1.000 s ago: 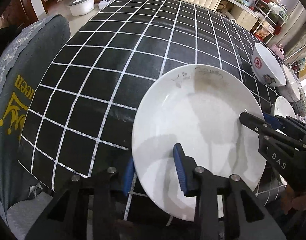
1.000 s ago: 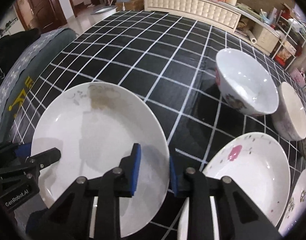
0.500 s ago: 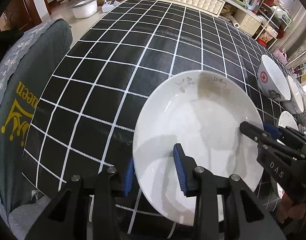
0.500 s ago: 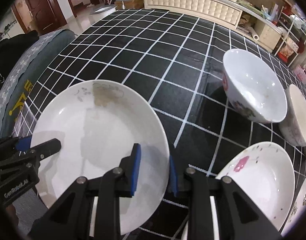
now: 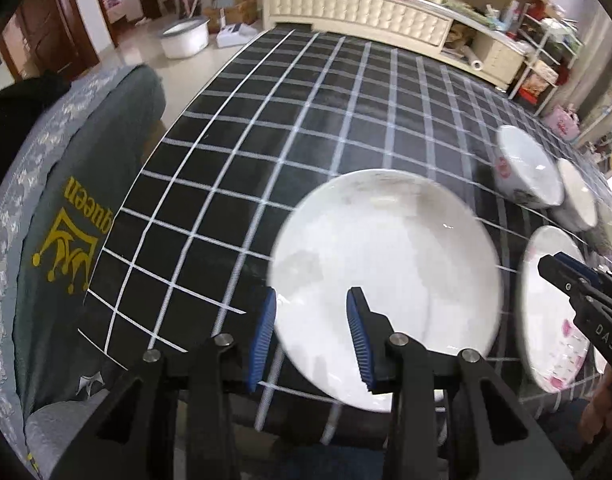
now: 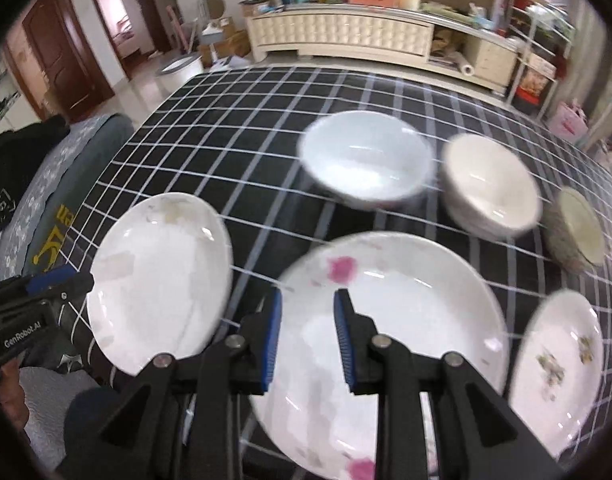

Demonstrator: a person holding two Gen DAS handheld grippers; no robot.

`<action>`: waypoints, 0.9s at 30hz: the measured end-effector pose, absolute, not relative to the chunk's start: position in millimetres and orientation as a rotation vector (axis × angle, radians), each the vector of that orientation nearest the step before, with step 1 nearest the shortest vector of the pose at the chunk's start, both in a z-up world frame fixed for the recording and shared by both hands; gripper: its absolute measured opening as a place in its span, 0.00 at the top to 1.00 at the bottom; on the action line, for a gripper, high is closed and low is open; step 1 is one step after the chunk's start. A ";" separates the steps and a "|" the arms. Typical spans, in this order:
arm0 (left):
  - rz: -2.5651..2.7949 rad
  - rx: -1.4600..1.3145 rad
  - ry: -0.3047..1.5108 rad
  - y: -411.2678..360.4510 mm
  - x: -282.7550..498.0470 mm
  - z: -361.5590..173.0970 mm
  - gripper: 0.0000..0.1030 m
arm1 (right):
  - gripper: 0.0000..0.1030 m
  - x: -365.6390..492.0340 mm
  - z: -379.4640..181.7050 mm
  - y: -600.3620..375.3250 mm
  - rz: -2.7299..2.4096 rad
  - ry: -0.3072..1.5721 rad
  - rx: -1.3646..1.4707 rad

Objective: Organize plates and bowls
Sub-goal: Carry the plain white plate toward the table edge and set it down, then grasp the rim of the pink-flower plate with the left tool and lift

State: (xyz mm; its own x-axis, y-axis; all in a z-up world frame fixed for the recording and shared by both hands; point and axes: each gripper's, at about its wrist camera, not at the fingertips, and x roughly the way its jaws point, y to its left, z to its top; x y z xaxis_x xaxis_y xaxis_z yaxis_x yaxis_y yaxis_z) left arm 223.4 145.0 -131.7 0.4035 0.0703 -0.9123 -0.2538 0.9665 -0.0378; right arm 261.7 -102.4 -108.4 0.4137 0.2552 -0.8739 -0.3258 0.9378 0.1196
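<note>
My left tongs (image 5: pixel 310 336) have their blue pads parted, and the near-left rim of the plain white plate (image 5: pixel 386 280) sits in the gap between them. The picture is blurred there and I cannot tell whether either pad touches the rim; no pinch shows, so I read them as spread. My right tongs (image 6: pixel 308 338) also stand parted, above the near-left part of the pink-flowered plate (image 6: pixel 390 344), with nothing gripped between the pads.

Both plates lie on the black tablecloth with the white grid (image 5: pixel 306 128). In the right wrist view the plain plate (image 6: pixel 162 284) is to the left of the flowered one, with a strip of cloth between them. In that view the tip of the left tongs (image 6: pixel 46 292) shows beside the plain plate's left edge. In the left wrist view the right tongs (image 5: pixel 586 300) reach in over the flowered plate (image 5: pixel 554 312).

Beyond the flowered plate stand a white bowl (image 6: pixel 366 160) and, just to its right, a cream bowl (image 6: pixel 492 186), close together. Farther right is a small greyish bowl (image 6: pixel 578 232). A smaller white plate with a faint brownish pattern (image 6: pixel 558 364) lies at the near right, just beside the flowered plate.

To the left of the table hangs a grey cloth with a yellow crown print (image 5: pixel 66 252).
</note>
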 end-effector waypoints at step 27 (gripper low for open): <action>-0.092 -0.064 1.218 -26.6 250.6 -156.2 0.63 | 0.50 270.5 -144.6 -227.4 0.216 1.120 -0.008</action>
State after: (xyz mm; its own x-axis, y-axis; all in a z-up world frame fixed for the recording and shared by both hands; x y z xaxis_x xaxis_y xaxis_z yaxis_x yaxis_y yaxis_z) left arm 250.6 -26.6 -156.2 0.3421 -0.1053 -0.9338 0.0363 0.9944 -0.0988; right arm 270.5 -227.4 -144.6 0.4171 0.1676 -0.8932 -0.1760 0.9791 0.1016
